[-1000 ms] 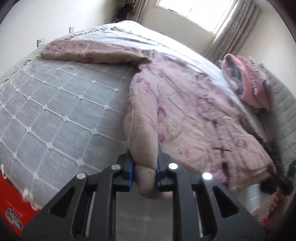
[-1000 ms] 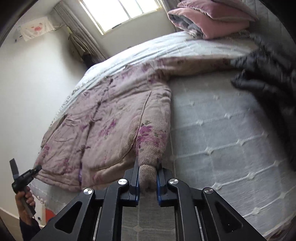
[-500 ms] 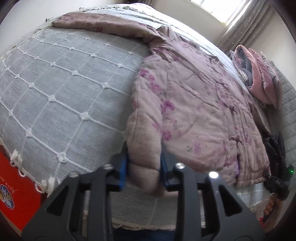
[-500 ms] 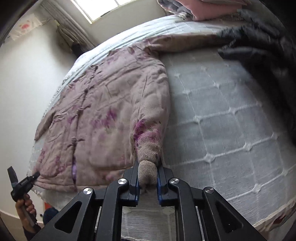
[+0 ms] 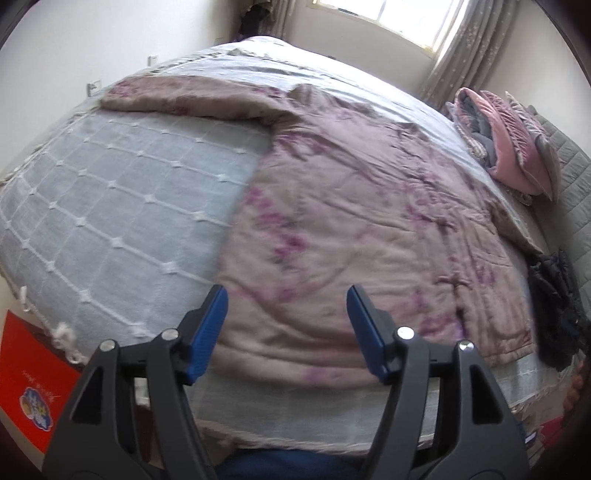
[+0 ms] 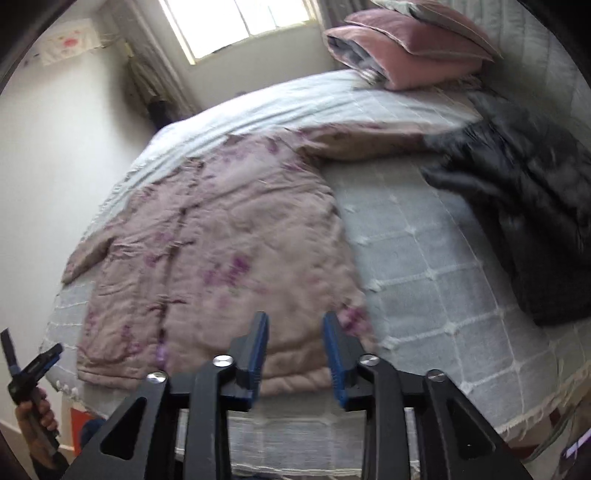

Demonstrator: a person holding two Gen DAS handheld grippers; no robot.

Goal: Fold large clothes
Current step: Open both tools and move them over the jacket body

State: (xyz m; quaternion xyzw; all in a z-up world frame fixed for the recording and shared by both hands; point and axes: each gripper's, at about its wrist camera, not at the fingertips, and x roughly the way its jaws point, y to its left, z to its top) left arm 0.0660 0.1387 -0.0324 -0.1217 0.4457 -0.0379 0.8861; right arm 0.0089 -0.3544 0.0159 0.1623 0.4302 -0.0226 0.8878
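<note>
Daylight pours through a bright window [image 6: 240, 22] with pale patterned curtains [image 5: 461, 48]. Plain white walls [image 6: 55, 147] surround a wide bed covered in a grey lattice-stitched bedspread [image 5: 110, 206].

The padded jacket [image 5: 362, 221] is dusty pink with purple floral blotches, lying on a grey bedspread [image 5: 110, 206] crossed by a white diamond grid. At upper right sit pink pillows [image 6: 413, 48]; a black garment [image 6: 528, 206] lies at right, and blue pads [image 5: 208, 328] line the black gripper fingers.
</note>
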